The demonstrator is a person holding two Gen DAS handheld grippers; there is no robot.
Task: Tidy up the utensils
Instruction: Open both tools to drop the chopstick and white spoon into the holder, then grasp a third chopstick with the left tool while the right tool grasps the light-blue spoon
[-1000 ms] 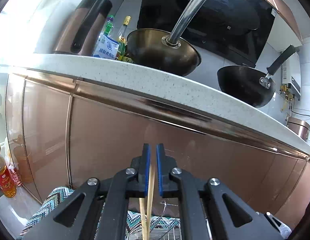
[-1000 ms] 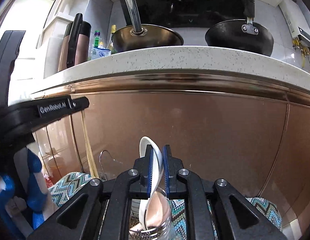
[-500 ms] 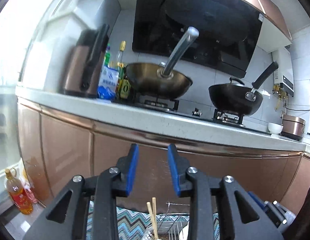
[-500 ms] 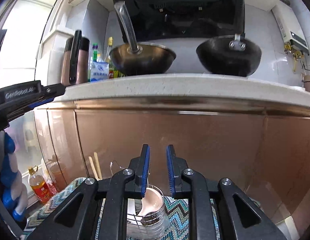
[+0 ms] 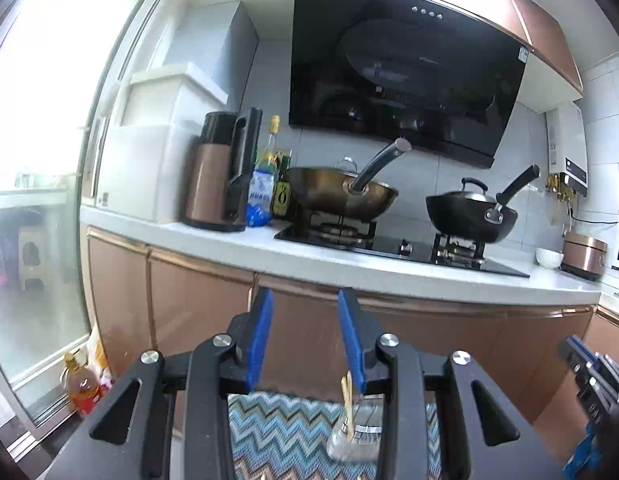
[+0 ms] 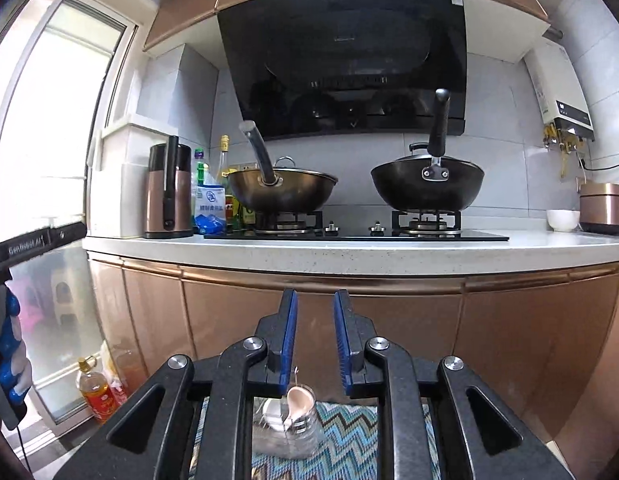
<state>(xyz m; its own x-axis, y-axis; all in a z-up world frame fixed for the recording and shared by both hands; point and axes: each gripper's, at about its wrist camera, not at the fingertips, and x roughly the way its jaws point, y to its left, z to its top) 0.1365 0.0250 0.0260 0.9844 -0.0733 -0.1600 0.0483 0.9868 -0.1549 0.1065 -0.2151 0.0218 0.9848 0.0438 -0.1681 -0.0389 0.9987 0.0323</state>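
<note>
- The chopsticks (image 5: 348,400) stand upright in a clear glass holder (image 5: 355,438) on the zigzag-patterned cloth (image 5: 285,432), low down between the arms of the left claw (image 5: 305,340).
- From the right wrist view, the same sort of clear holder (image 6: 287,436) carries a pale spoon (image 6: 299,400), bowl end up, leaning against the rim.
- The chopsticks look thin, stiff and light; I'd judge they would roll or scissor apart unless pinched across both sticks, somewhere in the upper part that clears the glass.
- The spoon looks like glazed ceramic: smooth, likely slippery and chippable. The narrow neck below the bowl seems the safest place to take it.
- The holder is glass with wire around it, so a knock could tip it; it is best approached from straight above.
- The left claw is spread wide, its blue pads apart with nothing between them, raised well above the holder.
- The right claw (image 6: 315,340) is also spread and empty, high over the spoon.
- Judging by how things lie, both utensils are already deposited and this sorting step looks finished.
- Further out, copper-coloured cabinets (image 6: 389,320) run under the white desk (image 6: 349,256), which carries a hob with two woks (image 6: 283,192), a kettle (image 6: 167,196) and bottles.
</note>
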